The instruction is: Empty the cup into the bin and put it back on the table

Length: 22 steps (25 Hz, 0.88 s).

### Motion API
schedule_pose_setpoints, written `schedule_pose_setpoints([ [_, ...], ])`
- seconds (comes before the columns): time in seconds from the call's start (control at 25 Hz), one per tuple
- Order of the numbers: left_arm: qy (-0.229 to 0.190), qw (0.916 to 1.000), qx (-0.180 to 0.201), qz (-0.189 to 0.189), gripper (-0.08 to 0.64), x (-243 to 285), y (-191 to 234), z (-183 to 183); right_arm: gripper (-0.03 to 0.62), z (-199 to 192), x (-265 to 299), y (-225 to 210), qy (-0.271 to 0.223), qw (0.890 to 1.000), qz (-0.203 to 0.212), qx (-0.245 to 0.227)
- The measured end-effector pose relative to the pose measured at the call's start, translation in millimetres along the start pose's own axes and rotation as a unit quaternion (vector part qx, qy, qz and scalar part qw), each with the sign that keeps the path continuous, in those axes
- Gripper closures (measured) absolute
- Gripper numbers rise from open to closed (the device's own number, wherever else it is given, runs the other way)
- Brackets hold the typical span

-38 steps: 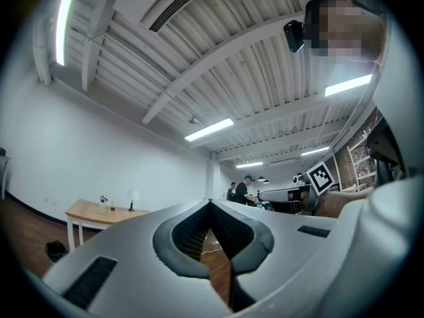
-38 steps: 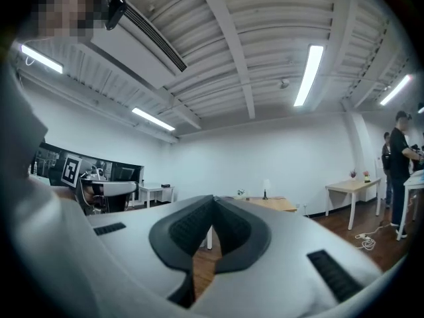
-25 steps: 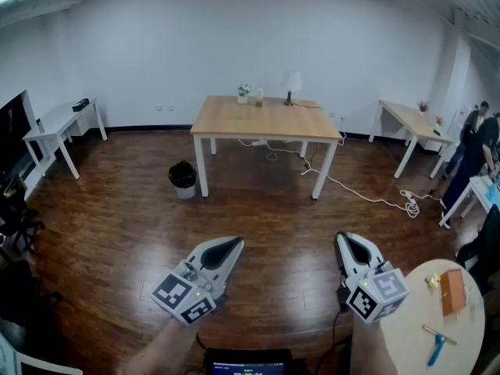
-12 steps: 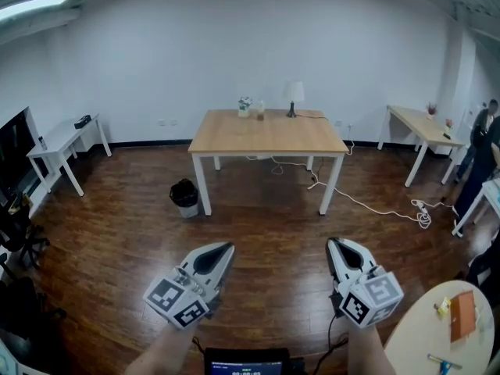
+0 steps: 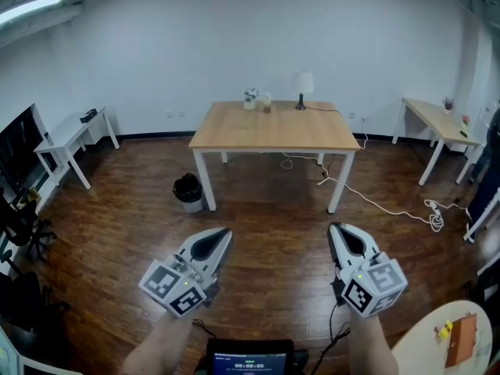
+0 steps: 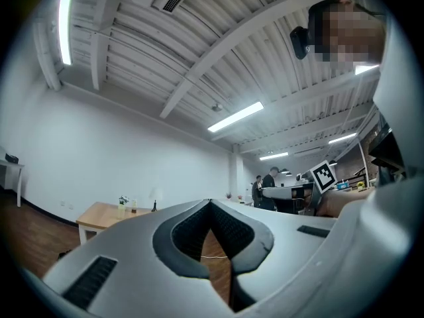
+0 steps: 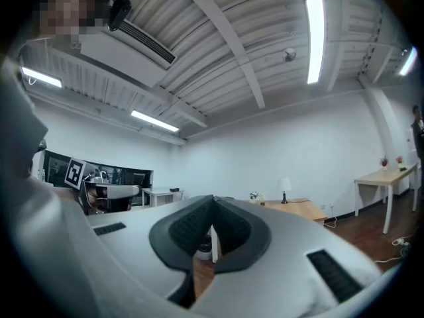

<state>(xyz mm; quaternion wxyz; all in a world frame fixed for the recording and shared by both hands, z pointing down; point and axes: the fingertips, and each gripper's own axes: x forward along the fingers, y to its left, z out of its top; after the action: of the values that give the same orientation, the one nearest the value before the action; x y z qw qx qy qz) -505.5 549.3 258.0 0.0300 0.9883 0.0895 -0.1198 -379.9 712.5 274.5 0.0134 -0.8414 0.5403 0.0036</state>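
2 grippers in our hands, both low over the wooden floor (image 5: 273, 233), tips aimed toward the table (image 5: 273, 127).

Left gripper (image 5: 223, 234): jaws pressed together at the tips, nothing between them; its own view shows only floor through the gap behind the tips. Right gripper (image 5: 334, 230): jaws likewise fully closed and holding nothing.

Cup (image 5: 266, 100): on the far edge of the table, well apart from both grippers, just beside a small plant (image 5: 250, 95). We cannot tell its contents at this distance. 1 lamp (image 5: 302, 87) stands a little to the right of it.

Bin (image 5: 188, 191): black, on the floor, near the table's front leg on our left.

1 white cable (image 5: 375, 201) trails across the floor from under the table toward the right. 1 round table (image 5: 445, 342) sits at our lower right.
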Motion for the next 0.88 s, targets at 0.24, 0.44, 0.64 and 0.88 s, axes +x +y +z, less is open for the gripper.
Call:
schedule_pose_setpoints([
  [0.24,0.004,1.0,0.001,-0.004,0.56,32,21,-9,0.592,2,31,-23,-0.002,1.0,0.006,-0.003],
  [0.44,-0.004,1.0,-0.004,-0.007,0.56,65,61,-15,0.592,2,75,-44,0.001,1.0,0.002,-0.01],
  [0.64,-0.012,0.9998,-0.007,-0.011,0.56,104,118,-24,0.592,-2,135,-68,0.006,1.0,-0.003,-0.011],
  [0.88,-0.01,0.9998,-0.009,-0.017,0.56,153,191,-30,0.592,1,216,-97,0.009,1.0,-0.007,-0.012],
])
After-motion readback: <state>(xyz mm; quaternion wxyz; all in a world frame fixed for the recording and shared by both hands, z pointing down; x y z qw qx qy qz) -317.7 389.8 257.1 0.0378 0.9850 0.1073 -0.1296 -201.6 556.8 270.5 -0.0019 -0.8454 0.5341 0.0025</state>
